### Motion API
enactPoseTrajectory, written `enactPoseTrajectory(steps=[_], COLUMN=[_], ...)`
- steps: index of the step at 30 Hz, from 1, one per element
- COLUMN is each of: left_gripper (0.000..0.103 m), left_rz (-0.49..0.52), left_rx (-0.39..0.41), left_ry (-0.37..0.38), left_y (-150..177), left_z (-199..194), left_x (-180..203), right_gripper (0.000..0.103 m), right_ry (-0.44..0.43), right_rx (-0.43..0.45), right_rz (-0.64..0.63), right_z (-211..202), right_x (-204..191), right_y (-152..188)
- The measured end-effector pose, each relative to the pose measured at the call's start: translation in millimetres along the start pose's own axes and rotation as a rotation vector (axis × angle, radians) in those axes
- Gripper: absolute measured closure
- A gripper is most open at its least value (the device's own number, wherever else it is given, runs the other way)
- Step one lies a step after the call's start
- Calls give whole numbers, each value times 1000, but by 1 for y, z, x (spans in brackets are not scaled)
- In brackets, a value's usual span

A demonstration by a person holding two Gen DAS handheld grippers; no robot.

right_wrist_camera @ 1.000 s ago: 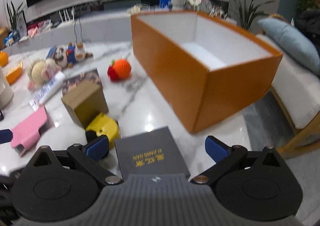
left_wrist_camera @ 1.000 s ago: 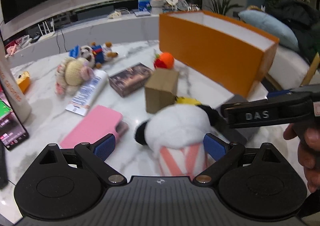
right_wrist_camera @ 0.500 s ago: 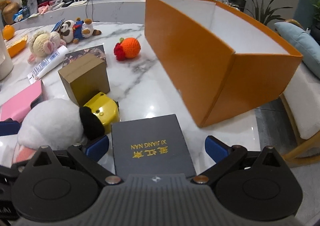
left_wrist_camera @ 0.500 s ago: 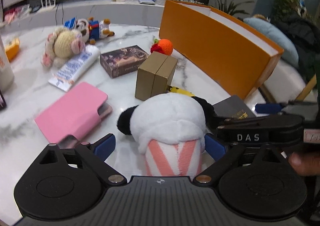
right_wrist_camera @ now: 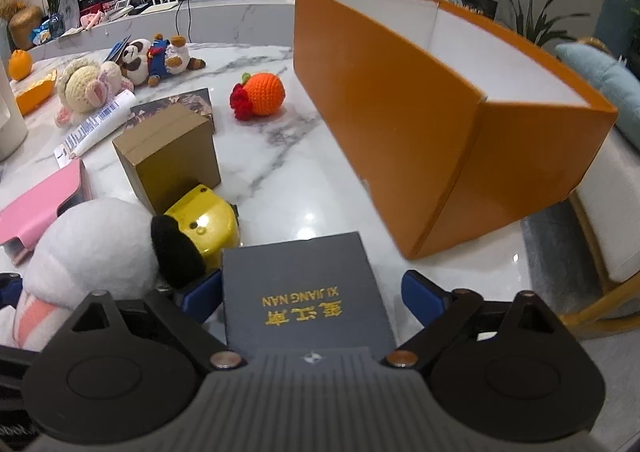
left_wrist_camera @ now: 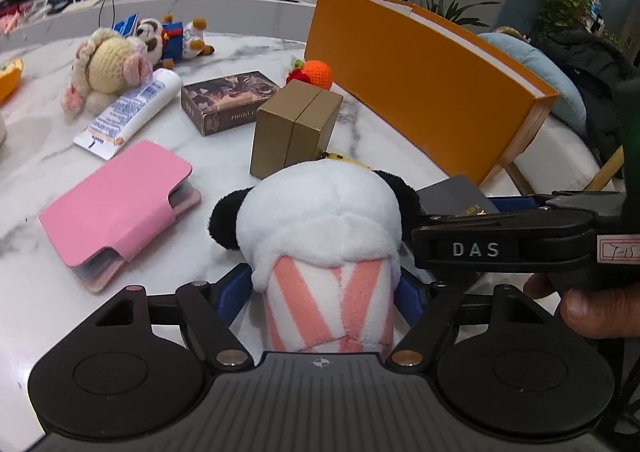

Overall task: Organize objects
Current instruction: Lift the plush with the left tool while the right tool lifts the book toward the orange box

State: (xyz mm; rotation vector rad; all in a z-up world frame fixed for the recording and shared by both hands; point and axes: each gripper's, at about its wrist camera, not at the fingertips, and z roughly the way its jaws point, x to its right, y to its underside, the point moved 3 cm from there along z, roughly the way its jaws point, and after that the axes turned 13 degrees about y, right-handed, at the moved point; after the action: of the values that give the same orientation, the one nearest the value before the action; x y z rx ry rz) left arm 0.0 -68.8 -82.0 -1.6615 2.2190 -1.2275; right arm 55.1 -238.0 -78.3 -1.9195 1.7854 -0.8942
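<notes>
I have open marble between the tan box (right_wrist_camera: 168, 155) and the orange box (right_wrist_camera: 440, 123), which stands open-topped along the table's (right_wrist_camera: 280, 171) right edge. Little room near me: the plush panda (left_wrist_camera: 324, 228), yellow toy (right_wrist_camera: 204, 223) and dark book (right_wrist_camera: 304, 292) crowd the near edge.

My left gripper (left_wrist_camera: 324, 292) is closing around the panda's pink-striped body; its blue pads sit at the fabric, though I cannot tell whether they press. My right gripper (right_wrist_camera: 312, 296) is closing too, the book between its pads, a gap showing on the right.

The panda hides most of the yellow toy in the left view. The book's near end is cut off by the gripper body.
</notes>
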Motion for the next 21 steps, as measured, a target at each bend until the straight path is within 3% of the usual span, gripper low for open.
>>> enactPoseTrajectory(steps=[7,13,21], left_gripper=[17,30,32], left_rz=[1,-25,-7], left_rx=[30,17,48], left_ry=[-2,15,39], left_y=[3,0,-1], left_z=[-1,-5,-14], left_x=[-1,-1,0], right_gripper=[20,21,21], right_ry=[-4,-3,-20], right_rx=[-21,-33,-11], right_rz=[-32,-35,-42], right_z=[0,0,-8], right_x=[-6,-6,-5], right_y=[4,4,1])
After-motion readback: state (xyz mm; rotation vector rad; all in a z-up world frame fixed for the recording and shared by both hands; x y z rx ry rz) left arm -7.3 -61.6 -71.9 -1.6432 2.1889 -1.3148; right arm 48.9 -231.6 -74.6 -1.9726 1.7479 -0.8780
